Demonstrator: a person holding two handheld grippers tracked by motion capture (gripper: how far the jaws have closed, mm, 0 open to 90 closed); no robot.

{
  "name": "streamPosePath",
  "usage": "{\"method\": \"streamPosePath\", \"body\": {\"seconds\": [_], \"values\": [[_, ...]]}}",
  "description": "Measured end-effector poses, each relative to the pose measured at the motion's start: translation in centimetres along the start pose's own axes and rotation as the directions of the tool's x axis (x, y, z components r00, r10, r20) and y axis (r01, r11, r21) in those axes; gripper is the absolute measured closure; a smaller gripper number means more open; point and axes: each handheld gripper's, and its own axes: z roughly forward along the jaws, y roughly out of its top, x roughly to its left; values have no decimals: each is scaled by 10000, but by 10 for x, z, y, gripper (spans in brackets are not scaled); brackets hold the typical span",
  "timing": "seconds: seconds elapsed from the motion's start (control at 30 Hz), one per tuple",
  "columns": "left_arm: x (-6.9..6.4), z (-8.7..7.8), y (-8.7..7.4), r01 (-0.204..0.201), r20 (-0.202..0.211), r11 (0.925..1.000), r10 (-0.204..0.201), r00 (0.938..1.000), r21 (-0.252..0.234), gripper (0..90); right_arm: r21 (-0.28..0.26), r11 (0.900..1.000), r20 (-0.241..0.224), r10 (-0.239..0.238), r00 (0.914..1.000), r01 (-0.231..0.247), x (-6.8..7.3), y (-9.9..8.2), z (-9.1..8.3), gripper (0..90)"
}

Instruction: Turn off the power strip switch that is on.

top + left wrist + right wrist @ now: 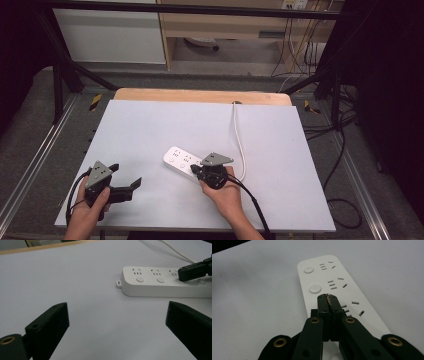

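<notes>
White power strip (pixel 329 287): no readable writing visible.

One power strip (pixel 181 162) – three round buttons, one white cord (pixel 239 137), two grippers

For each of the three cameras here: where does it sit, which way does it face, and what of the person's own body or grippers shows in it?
High view: fixed above the person's side, looking forward and down on the table; both forearms, left gripper and right gripper show.
Left gripper view: rides the left gripper, looking low across the table at the power strip; its jaws stand wide apart.
Right gripper view: rides the right gripper, looking down along the power strip; its jaws are shut, tips over a button.
Shared: all three views show the power strip and the right gripper's tips on it.
</notes>
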Motion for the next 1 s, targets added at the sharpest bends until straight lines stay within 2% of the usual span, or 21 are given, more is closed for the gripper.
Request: {"method": "streamPosePath", "body": {"seconds": [0.43, 0.87, 1.0], "values": [[0, 0, 0, 26, 6, 10000, -26, 10000, 23, 48, -115, 9997, 210, -225, 9995, 227, 2, -3, 1, 900], [0, 1, 0, 30, -25, 10000, -30, 10000, 68, 48, 55, 9994, 300, -331, 9990, 329, 4, -1, 0, 900], [0, 1, -1, 43, -27, 9999, -43, 10000, 100, 48, 118, 9984, 438, -550, 9975, 545, 6, -1, 0, 900]]}}
